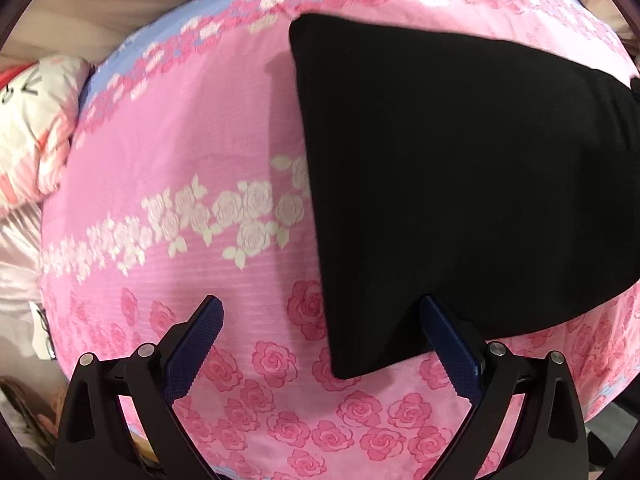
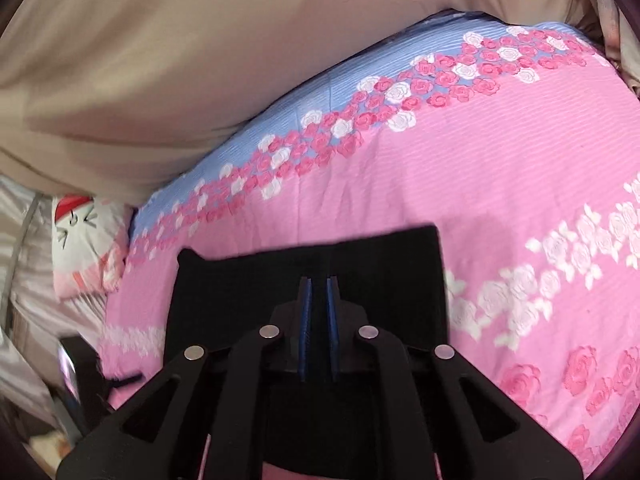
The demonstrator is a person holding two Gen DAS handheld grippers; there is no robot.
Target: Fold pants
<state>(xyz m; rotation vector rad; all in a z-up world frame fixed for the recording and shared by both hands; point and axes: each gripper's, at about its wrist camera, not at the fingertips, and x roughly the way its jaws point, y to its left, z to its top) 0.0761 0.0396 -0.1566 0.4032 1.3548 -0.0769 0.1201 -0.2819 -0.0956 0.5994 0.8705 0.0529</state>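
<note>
The black pants (image 1: 460, 184) lie folded flat on a pink rose-print bedsheet (image 1: 180, 152). My left gripper (image 1: 320, 312) is open just above the sheet, its jaws wide apart; the right finger (image 1: 448, 344) overlaps the pants' near edge and the near left corner lies between the jaws. In the right wrist view my right gripper (image 2: 319, 280) is shut on the black pants (image 2: 248, 280), the blue pads pinching the cloth, which spreads out in front of the fingers over the sheet (image 2: 500, 180).
A beige quilt (image 2: 160, 60) is bunched along the far side of the bed. A white cartoon-print pillow (image 2: 86, 236) lies at the left; it also shows in the left wrist view (image 1: 36, 120). Clutter sits beyond the bed's left edge (image 2: 72, 372).
</note>
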